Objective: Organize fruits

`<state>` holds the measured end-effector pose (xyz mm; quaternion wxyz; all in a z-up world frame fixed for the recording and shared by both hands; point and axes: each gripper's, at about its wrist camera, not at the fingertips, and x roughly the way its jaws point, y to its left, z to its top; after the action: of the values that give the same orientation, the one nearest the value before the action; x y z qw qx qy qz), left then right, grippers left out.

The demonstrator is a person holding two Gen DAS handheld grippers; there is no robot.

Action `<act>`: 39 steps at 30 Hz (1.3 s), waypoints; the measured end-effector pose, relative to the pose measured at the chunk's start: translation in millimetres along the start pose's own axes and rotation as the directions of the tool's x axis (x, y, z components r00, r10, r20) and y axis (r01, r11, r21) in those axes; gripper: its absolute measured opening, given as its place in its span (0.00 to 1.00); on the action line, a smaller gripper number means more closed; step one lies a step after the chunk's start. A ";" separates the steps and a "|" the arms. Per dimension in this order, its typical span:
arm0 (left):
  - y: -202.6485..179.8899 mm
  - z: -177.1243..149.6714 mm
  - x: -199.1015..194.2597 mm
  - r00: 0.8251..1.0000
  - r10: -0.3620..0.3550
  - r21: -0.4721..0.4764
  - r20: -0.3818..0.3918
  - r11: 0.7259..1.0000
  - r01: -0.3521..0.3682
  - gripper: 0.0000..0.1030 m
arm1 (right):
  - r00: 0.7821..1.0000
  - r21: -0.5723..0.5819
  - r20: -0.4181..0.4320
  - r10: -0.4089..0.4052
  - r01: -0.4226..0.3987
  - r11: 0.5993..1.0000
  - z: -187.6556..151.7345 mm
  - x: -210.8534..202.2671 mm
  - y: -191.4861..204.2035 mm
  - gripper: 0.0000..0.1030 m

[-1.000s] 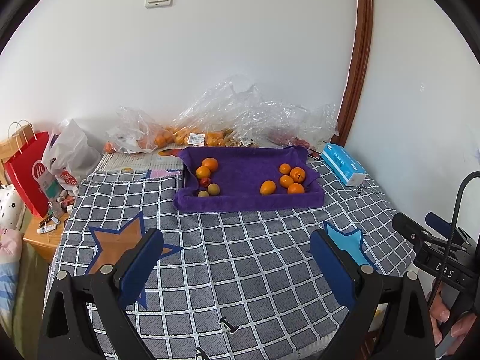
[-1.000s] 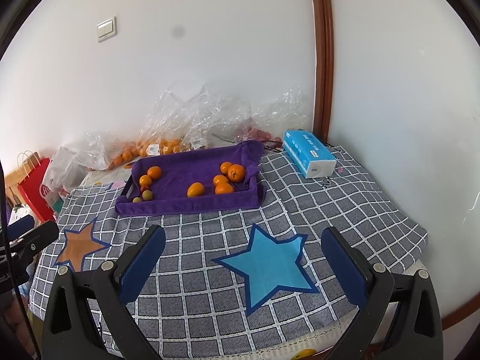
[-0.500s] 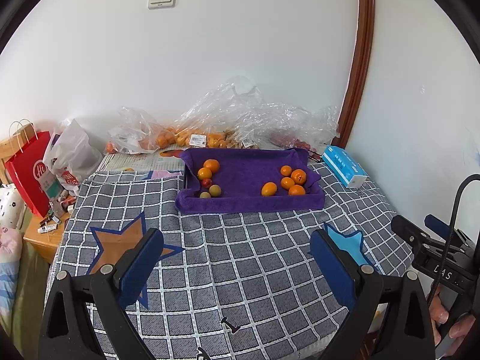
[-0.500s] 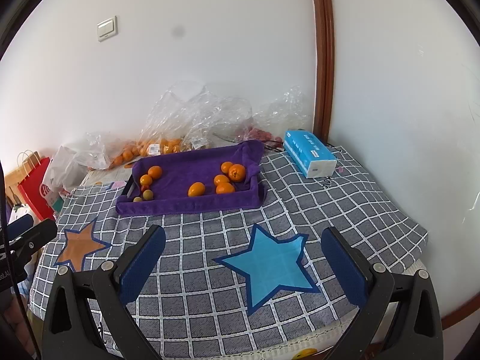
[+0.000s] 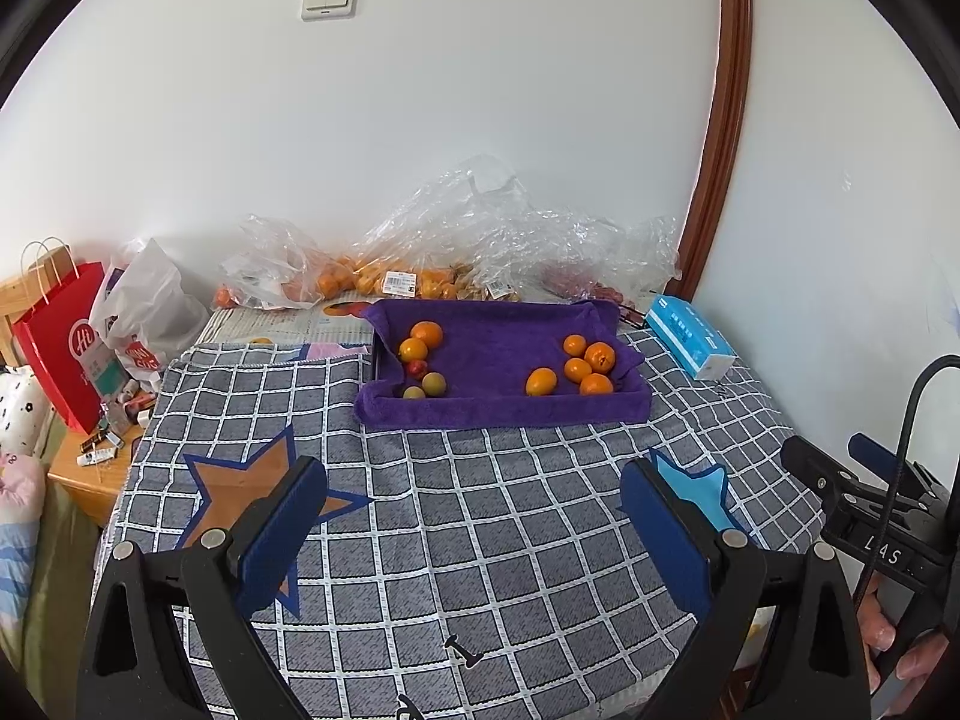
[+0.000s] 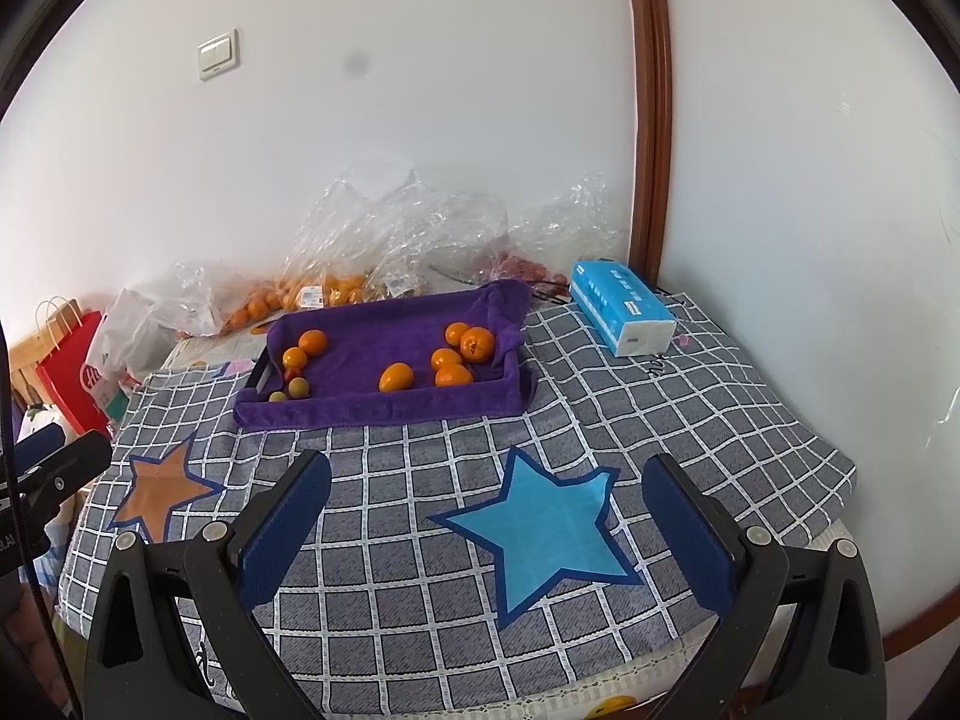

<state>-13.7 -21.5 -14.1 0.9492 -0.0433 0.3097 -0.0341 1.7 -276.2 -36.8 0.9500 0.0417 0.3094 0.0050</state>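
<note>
— Fruit first: where does it lie from the left gripper (image 5: 471, 531)?

— Straight ahead and well apart, at the far side of the checked cloth (image 5: 480, 528). In the left wrist view the purple towel-lined tray (image 5: 504, 405) runs crosswise to the gripper's fingers, its long axis left to right. Ahead-left sit two oranges (image 5: 420, 342), a small red fruit (image 5: 417, 368) and two greenish ones (image 5: 433, 384); ahead-right, five oranges (image 5: 579, 363) in a loose group. The jaws stand wide apart, holding nothing. The right gripper's body (image 5: 864, 516) shows low at the right edge.

— And from the right gripper (image 6: 486, 531)?

— Ahead and a little left, also well apart. In the right wrist view the tray (image 6: 384, 408) again lies crosswise; the five-orange group (image 6: 456, 354) is nearly dead ahead, so I judge this gripper the better placed for it, and the left one for the mixed group (image 6: 297, 363). Jaws spread, empty. A blue tissue pack (image 6: 621, 315) rests ahead-right, just beside the tray.

— Any change from a second ago?

— Barely. The tray sits a touch farther up in the left view; the right view matches. No fruit has shifted, and both grippers were spread then too.
</note>
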 end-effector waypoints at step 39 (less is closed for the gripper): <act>4.3 2.4 -1.1 1.000 0.009 -0.009 0.009 1.000 -0.009 0.96 | 1.000 -0.009 -0.003 0.016 -0.016 1.000 2.0 -1.3 1.6 0.99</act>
<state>-13.0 -17.1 -12.0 0.9505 -0.0465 0.3059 -0.0281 1.8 -274.9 -34.3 0.9497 0.0398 0.3103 0.0139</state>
